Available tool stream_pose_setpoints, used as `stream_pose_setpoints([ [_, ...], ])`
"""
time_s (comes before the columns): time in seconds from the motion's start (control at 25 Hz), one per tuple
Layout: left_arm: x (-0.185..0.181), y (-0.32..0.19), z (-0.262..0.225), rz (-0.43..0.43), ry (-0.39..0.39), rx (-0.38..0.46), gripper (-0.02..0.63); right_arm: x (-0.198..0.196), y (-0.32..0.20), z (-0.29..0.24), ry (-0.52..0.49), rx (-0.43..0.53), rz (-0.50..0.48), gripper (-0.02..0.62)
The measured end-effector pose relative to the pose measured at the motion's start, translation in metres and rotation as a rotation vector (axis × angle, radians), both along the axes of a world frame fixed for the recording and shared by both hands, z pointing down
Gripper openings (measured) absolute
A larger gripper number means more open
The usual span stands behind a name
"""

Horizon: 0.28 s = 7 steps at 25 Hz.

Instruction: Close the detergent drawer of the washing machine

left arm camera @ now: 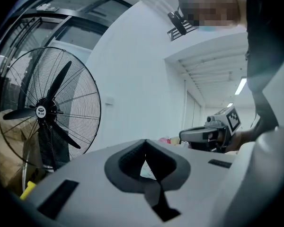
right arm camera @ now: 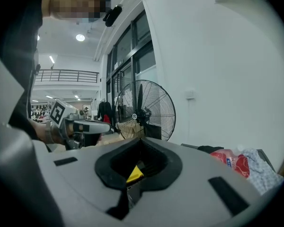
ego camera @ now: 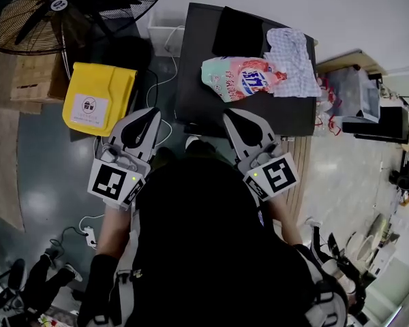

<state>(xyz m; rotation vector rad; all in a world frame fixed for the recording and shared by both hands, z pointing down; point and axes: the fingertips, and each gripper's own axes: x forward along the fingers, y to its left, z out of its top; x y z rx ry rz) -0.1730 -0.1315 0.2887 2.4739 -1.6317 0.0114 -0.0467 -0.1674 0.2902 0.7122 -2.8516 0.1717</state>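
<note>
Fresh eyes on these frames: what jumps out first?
First, the left gripper and the right gripper, held side by side in front of the person, both with jaws shut and empty. Just beyond them, the dark machine top carries a pink-and-blue detergent pouch and a checked cloth. To the left, a bright yellow bag lies on the floor, with a big black fan behind it.

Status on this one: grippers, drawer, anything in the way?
Both shut, empty: left gripper, right gripper, near the washing machine front edge. Drawer not in view. Detergent bag and cloth on top, clear of grippers.
</note>
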Motion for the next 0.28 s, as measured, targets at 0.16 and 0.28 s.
stream_pose_setpoints([
  [0.16, 0.0017, -0.0021, 0.0018, 0.005, 0.019, -0.006, 0.011, 0.0049, -0.001, 0.0017, 0.002, -0.004, 0.01, 0.017],
  [0.28, 0.0038, -0.0036, 0.0044, 0.012, 0.032, -0.012, 0.011, 0.0085, -0.0021, 0.0038, 0.001, -0.01, 0.018, 0.017],
])
